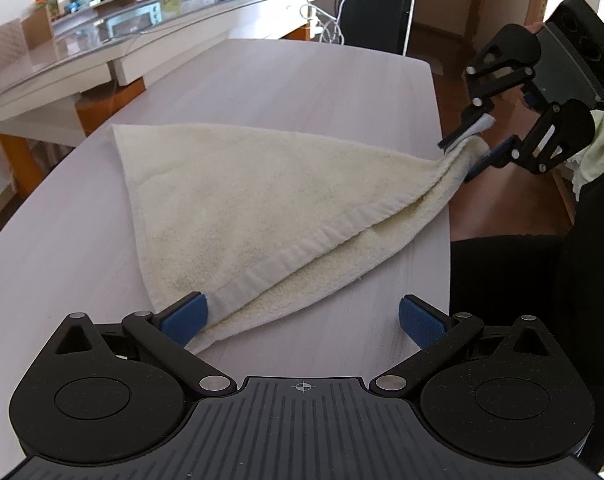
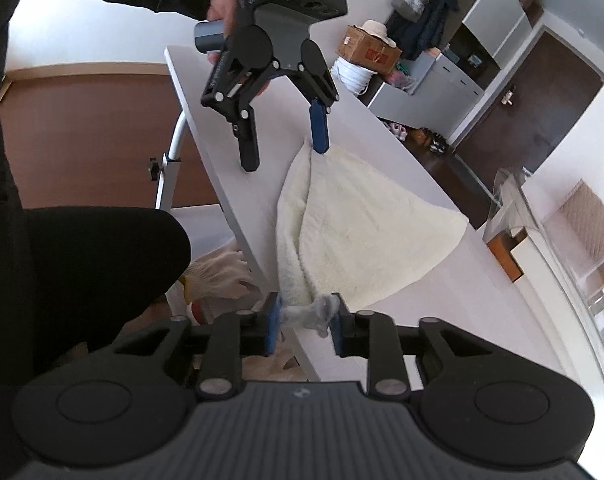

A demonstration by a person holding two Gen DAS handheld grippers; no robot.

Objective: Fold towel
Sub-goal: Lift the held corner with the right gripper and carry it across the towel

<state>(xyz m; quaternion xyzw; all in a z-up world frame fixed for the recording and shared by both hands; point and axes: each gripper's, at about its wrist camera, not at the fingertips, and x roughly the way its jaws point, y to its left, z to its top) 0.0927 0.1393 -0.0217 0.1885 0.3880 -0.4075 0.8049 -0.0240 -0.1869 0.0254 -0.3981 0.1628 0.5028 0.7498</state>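
Daylight is bright and diffuse in both views. The glass counter (image 1: 101,36) at 11 o'clock carries glare. Shadows on the desk (image 1: 302,80) are soft. Fisheye distortion bends straight edges; corners vignette dark. The towel corner (image 2: 314,312) shows blur.

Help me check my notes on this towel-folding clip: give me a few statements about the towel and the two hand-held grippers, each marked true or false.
1. The right hand-held gripper is pinching a corner of the towel. True.
2. The left hand-held gripper is clamped shut on the towel. False: its jaws stand wide open, with one pad beside the towel's near corner.
3. The towel lies on a pale table. True.
4. The towel is rolled into a tube. False: it is folded over into a roughly triangular shape, two layers showing.
5. The towel is dark blue. False: it is cream-white; only the gripper pads are blue.
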